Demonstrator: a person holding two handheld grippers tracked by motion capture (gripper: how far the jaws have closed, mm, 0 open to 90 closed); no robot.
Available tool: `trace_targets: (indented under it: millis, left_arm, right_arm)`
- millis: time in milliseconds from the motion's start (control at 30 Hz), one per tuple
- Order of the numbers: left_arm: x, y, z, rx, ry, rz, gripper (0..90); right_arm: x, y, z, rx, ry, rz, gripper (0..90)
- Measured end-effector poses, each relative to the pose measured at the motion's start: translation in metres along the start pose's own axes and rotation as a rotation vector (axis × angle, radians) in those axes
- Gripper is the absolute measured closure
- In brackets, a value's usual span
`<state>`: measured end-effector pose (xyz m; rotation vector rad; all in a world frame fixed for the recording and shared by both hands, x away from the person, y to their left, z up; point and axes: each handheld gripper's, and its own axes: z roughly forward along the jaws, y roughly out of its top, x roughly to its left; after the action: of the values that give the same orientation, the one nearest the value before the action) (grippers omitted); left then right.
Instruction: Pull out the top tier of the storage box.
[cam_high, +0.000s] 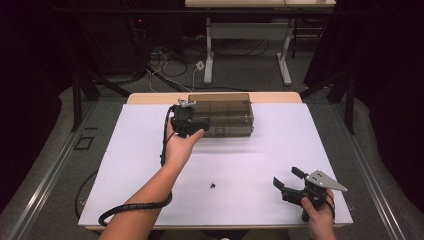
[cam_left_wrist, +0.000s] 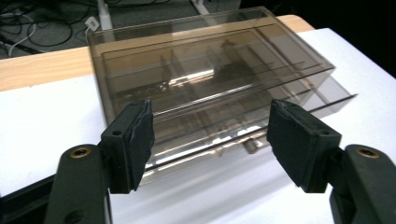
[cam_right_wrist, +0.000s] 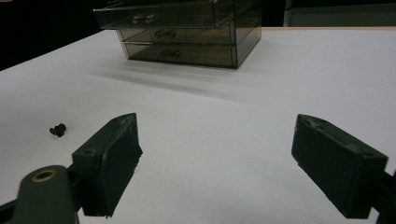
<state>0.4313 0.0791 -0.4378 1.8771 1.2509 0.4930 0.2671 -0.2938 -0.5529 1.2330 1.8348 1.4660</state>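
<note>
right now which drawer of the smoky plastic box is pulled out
The top drawer of the drawer box: in the right gripper view its front juts past the two flush drawer fronts beneath it. The left gripper sits open in front of it.

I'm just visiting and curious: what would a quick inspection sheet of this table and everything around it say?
Surface: white sheet on a wooden table.
Job's things: smoky see-through drawer box at the far edge; one drawer stands slightly out.
Clutter: small black screw lying loose on the sheet.
Grippers: left gripper open, by the box's front; right gripper open over the near right corner, holding nothing.
Cables: black cable trails under the left forearm.
Surroundings: wires on the floor, another table's legs, dark curtains.
</note>
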Motion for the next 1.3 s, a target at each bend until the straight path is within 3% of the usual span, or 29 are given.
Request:
trace_targets:
  millis: [267, 500, 667, 833, 967, 1300]
  left_arm:
    - [0.014, 0.000, 0.003, 0.041, 0.037, -0.033, 34.1]
    - [0.022, 0.001, 0.004, 0.092, 0.033, -0.074, 45.6]
    - [0.027, 0.001, 0.004, 0.135, 0.065, -0.074, 53.6]
    - [0.028, 0.000, 0.007, 0.159, 0.088, -0.074, 63.8]
    - [0.027, 0.000, 0.009, 0.181, 0.092, -0.101, 70.7]
    - [0.026, 0.001, 0.013, 0.196, 0.110, -0.151, 77.0]
  right_arm:
    - [0.000, 0.000, 0.001, 0.003, -0.001, -0.003, 14.8]
    - [0.000, -0.001, 0.001, 0.001, 0.002, 0.003, 14.8]
    - [0.000, -0.001, 0.001, 0.002, 0.003, 0.003, 14.8]
    - [0.000, -0.001, 0.001, 0.007, 0.001, 0.004, 14.8]
    - [0.000, -0.001, 0.001, 0.010, 0.000, 0.008, 14.8]
    - [0.000, -0.001, 0.001, 0.012, 0.000, 0.010, 14.8]
